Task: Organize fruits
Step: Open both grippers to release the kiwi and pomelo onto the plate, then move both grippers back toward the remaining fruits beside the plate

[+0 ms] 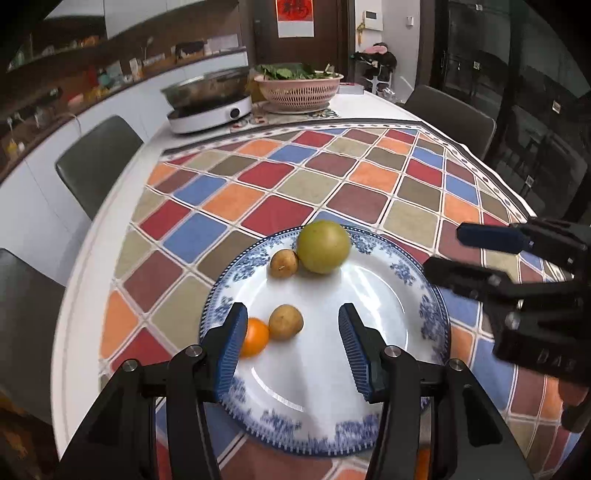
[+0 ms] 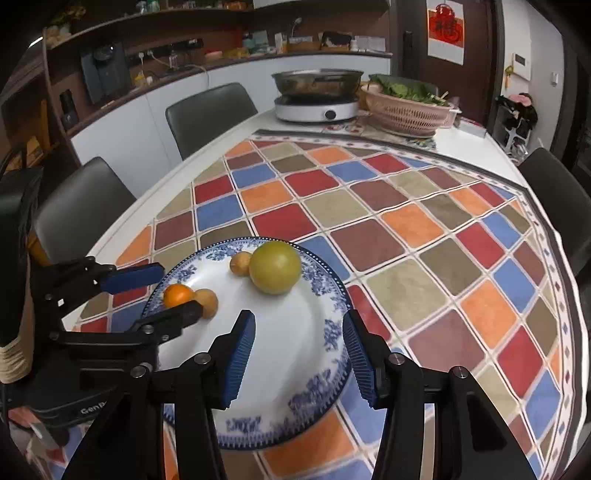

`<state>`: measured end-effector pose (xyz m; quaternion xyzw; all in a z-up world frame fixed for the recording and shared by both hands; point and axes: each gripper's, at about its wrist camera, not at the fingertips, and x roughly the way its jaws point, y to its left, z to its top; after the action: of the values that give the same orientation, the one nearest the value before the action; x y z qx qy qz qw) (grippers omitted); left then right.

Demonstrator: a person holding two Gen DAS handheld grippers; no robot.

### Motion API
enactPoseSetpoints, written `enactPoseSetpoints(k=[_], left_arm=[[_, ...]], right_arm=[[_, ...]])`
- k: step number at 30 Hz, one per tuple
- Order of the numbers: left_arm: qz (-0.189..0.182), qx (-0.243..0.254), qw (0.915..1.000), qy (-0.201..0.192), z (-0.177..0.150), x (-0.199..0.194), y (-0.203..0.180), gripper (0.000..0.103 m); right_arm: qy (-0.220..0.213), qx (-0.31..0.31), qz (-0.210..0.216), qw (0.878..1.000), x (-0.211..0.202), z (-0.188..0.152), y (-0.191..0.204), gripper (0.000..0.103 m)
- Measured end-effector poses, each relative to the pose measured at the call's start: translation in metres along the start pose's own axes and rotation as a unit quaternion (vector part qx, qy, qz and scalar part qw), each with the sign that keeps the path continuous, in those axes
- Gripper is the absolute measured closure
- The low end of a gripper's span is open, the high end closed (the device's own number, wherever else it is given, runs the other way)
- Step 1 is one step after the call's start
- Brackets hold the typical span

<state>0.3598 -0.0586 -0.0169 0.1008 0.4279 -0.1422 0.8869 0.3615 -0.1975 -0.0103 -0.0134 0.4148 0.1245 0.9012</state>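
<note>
A home kitchen with a dining area. A long counter (image 2: 236, 122) under a checked cloth (image 2: 369, 206) carries a hot pot (image 2: 317, 83) on an induction cooker (image 2: 317, 109) and a pink colander of leafy greens (image 2: 410, 110). Padded chairs (image 2: 208, 114) stand alongside. Wall shelves (image 2: 177, 44) hold jars and small appliances, and a red paper hanging (image 2: 446, 31) is on the wall.

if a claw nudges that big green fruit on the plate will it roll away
Probably. The green fruit is round and sits on a smooth, glossy plate, so a nudge should send it rolling. The small brown fruit touching it may block one side. Its curved skin might also slip between flat pads.
</note>
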Motion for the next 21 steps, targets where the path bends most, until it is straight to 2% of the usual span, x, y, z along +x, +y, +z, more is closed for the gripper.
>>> enactPoseSetpoints(k=[3, 8, 10, 12, 21], left_arm=[[0.004, 0.007, 0.9998, -0.016, -0.007, -0.025, -0.005, 0.051], [0.020, 0.006, 0.9988, -0.044, -0.022, -0.071, -0.013, 0.042], [0.021, 0.003, 0.9980, -0.059, -0.029, -0.088, -0.015, 0.038], [0.023, -0.003, 0.9972, -0.070, -0.037, -0.103, -0.016, 0.035], [0.027, -0.016, 0.9948, -0.097, -0.078, -0.156, -0.022, 0.030]], right_arm=[[-0.016, 0.004, -0.012, 1.000, -0.020, -0.007, -0.002, 0.052], [-0.034, 0.008, -0.013, 0.999, -0.051, -0.018, 0.004, 0.051], [-0.042, 0.007, -0.010, 0.999, -0.063, -0.025, 0.008, 0.045], [-0.050, 0.004, -0.010, 0.999, -0.074, -0.032, 0.014, 0.045], [-0.078, -0.016, -0.004, 0.997, -0.123, -0.068, 0.045, 0.044]])
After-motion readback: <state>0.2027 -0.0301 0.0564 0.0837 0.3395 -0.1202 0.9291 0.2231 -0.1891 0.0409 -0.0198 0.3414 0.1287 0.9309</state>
